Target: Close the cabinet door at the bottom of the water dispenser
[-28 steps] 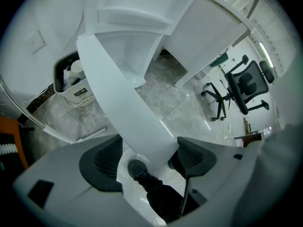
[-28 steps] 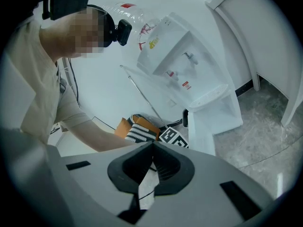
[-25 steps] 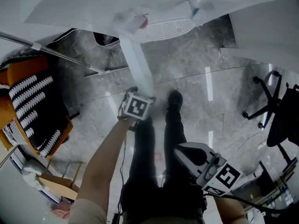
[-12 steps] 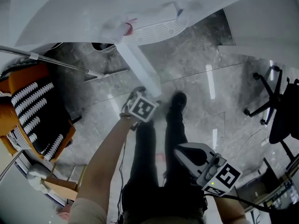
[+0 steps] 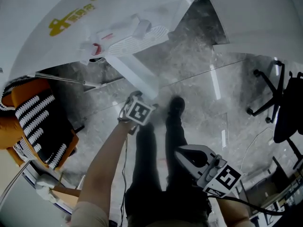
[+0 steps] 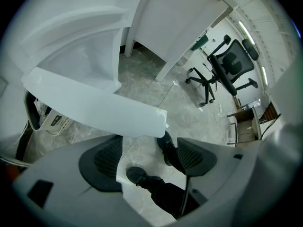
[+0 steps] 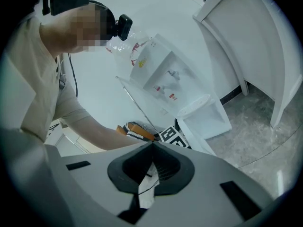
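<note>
Marble floor (image 5: 199,79) | white cabinet door (image 6: 94,110) ajar | left gripper (image 6: 147,148) fingers spread | right gripper (image 7: 152,145) fingers together

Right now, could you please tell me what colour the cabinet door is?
White; the cabinet door shows best in the left gripper view.

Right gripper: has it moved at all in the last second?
No, not noticeably. The right gripper keeps its place against the office chair in the head view.
</note>
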{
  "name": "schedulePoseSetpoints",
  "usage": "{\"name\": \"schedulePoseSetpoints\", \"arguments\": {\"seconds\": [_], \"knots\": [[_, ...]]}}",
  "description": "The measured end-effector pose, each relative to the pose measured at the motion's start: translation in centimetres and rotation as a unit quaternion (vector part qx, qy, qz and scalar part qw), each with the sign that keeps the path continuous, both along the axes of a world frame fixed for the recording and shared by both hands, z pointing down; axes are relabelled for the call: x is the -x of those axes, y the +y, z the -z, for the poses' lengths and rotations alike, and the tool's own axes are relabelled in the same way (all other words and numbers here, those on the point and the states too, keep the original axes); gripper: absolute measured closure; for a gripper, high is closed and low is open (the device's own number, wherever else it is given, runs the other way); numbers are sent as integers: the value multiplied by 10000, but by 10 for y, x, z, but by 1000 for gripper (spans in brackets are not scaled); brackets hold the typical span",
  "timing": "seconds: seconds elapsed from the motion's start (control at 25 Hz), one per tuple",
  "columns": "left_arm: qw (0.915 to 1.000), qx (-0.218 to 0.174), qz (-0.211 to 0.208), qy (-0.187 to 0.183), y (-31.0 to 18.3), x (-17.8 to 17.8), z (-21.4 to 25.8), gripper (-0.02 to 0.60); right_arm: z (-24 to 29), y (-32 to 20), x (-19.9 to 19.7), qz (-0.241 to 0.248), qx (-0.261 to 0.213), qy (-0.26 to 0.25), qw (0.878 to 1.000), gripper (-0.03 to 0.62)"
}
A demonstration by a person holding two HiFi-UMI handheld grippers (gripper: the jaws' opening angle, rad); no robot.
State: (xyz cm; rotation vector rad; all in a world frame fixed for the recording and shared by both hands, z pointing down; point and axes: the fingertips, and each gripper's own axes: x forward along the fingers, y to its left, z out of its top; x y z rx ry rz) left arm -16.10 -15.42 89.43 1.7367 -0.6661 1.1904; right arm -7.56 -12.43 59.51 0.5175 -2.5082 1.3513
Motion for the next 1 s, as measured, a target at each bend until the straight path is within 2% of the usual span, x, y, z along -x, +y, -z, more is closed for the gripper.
{"name": "schedulePoseSetpoints", "arguments": {"seconds": [0.16,0.32,0.4,0.56,0.72,0.84,1.0], "knots": [[9999,58,66,-60,-6,-11,2,252,-8,-16,-17,400,-535,308,9973,586],[9995,-125,183,214,-10,-26,-9,252,-13,-35,-11,765,-1049,539,9901,586],[9993,-134,215,281,-17,-30,-9,252,-13,-44,-3,796,-1185,590,9880,585],[9977,-61,464,484,-26,-39,-2,252,-3,-47,15,842,-1206,479,9880,585],[9977,-148,343,565,-31,-38,7,252,2,-39,26,862,-1093,557,9887,586],[9954,-314,508,745,-49,-36,15,252,-4,-36,30,883,-1024,670,9885,585],[9936,-240,586,935,-48,-38,16,252,1,-36,36,810,-1043,746,9884,586]]}}
